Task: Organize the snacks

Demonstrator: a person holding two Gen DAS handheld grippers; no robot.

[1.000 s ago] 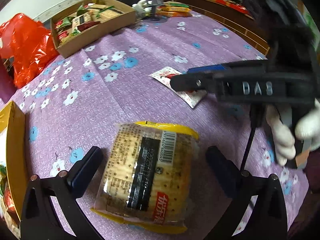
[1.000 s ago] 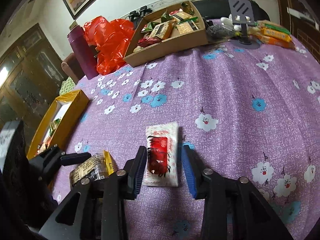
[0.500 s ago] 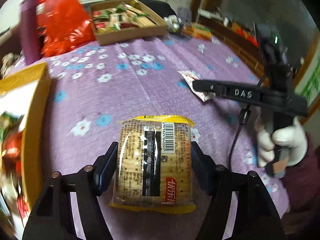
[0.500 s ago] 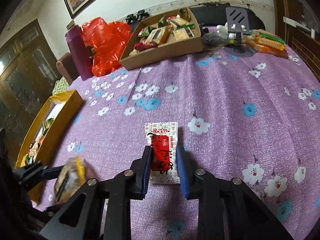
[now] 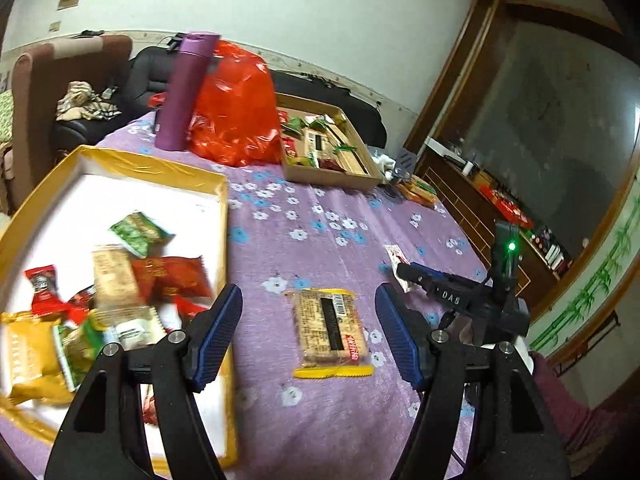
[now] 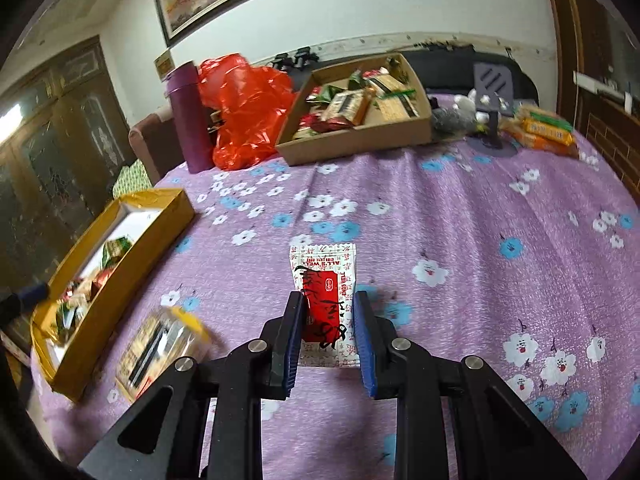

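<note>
My left gripper [image 5: 308,316] is open and empty, raised above a yellow-edged cracker pack [image 5: 330,332] that lies flat on the purple cloth; the pack also shows blurred in the right wrist view [image 6: 160,348]. My right gripper [image 6: 326,320] is shut on a red-and-white snack packet [image 6: 326,304] lying on the cloth; it shows in the left wrist view [image 5: 404,270] with the packet [image 5: 394,254] at its tips. A yellow box [image 5: 222,196] holding several snacks sits to the left, also in the right wrist view [image 6: 160,216].
A cardboard tray [image 6: 360,140] of snacks stands at the back, with a red plastic bag [image 6: 248,108] and a purple bottle [image 6: 188,116] beside it. Orange snack packs [image 6: 544,132] and a grey stand [image 6: 494,84] sit at the back right. A flowered purple cloth [image 6: 460,208] covers the table.
My left gripper opened, let go of the cracker pack and pulled up and back, with the yellow box now in view. My right gripper closed onto the red-and-white packet.
</note>
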